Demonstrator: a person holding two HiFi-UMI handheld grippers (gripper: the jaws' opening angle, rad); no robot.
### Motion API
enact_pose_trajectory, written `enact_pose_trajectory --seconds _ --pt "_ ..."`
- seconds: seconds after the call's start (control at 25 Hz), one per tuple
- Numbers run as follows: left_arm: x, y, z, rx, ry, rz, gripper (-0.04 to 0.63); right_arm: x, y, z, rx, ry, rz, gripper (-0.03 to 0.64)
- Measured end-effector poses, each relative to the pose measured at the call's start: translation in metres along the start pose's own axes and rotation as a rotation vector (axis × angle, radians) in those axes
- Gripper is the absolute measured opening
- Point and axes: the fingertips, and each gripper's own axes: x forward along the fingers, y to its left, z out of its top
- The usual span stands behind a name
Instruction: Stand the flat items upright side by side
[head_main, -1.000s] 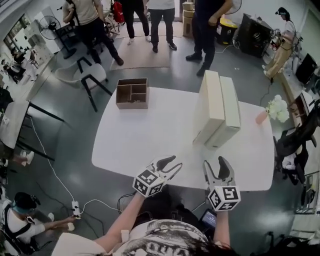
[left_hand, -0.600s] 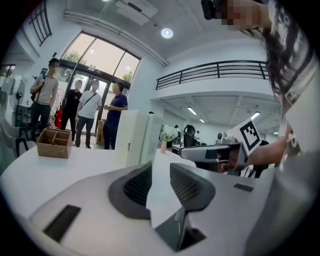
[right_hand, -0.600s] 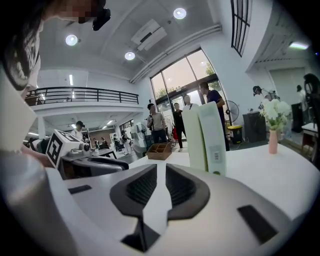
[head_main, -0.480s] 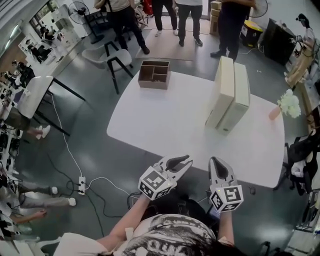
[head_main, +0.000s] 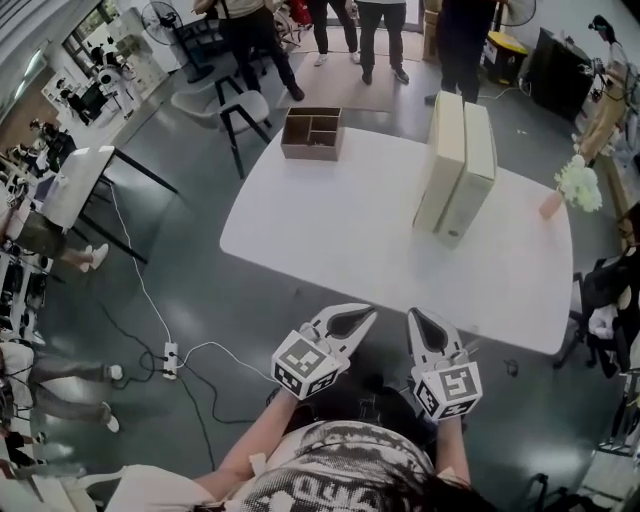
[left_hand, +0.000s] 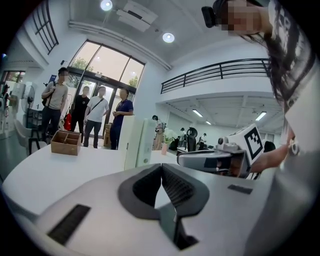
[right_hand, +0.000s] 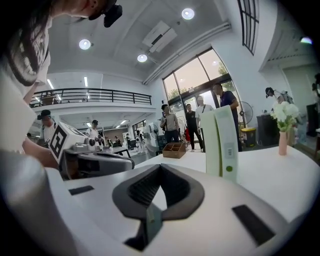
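so the two flat boxes (head_main: 442, 160) are already standing upright on the worktop (head_main: 330, 220), touching side by side, out toward the far right part of it. looks to me like the job is basically done.

the left tongs (head_main: 366, 315) and right tongs (head_main: 416, 316) are hanging off the near edge, in front of the person's chest. both have just been closing and are now pressed together, with nothing pinched in either one.

from the tongs the boxes are sitting well apart, at roughly 12 o'clock for the right ones and more like 1 o'clock for the left. their long axis is running about 12 to 6, so a narrow end is facing the person. the right hand is nearer, so i'm guessing any last straightening would fall to that side.
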Motion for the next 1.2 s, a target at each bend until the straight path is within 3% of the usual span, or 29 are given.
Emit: enact_pose_trajectory --seconds 1.2 --pt "-0.019 -0.015 -0.011 0.016 0.022 -0.023 0.012 -0.010 0.031 -0.009 -0.072 0.037 0.034 -0.005"
